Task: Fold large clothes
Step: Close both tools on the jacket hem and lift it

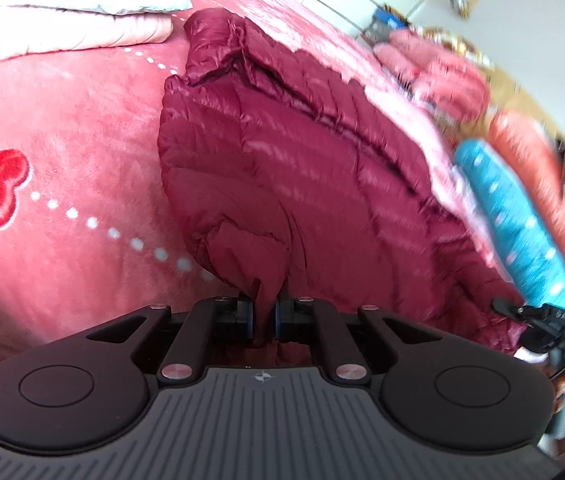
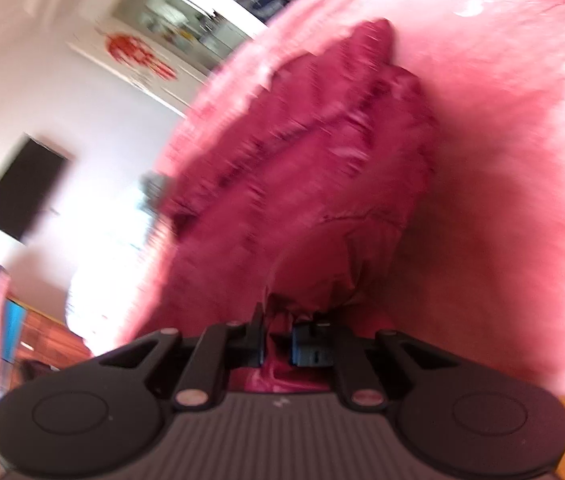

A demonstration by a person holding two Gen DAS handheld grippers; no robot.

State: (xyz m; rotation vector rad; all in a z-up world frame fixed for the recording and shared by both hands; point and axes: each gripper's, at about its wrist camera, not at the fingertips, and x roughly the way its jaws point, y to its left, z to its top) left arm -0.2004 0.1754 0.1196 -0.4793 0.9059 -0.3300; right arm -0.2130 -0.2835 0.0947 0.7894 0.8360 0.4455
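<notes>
Both hand-held grippers were clenched on fabric when I checked the feeds. On the left gripper (image 1: 265, 316) the blue-padded jaws pinched a gathered tuft of the dark red quilted puffer jacket (image 1: 282, 152), right at its near edge. On the right gripper (image 2: 278, 344) the jaws were likewise closed on a bunched fold of the same jacket (image 2: 306, 168), though that view was blurred and I could not tell which part of the garment it had.

The jacket lay spread lengthwise on the pink plush blanket with red hearts and white dotted lines (image 1: 62, 152), stretching away from both grippers toward the far side of the bed. A folded pale pink quilt (image 1: 70, 28) sat well beyond it on the left.

I judged the first fold was just starting, with the near hem taken up. My worry was the shell: it looked slick and puffy, and each grip held only a thin pinch, so the fabric could slide out under the jacket's weight. Uneven pulling between the two hands might also skew the fold, or drag the plush blanket along.
</notes>
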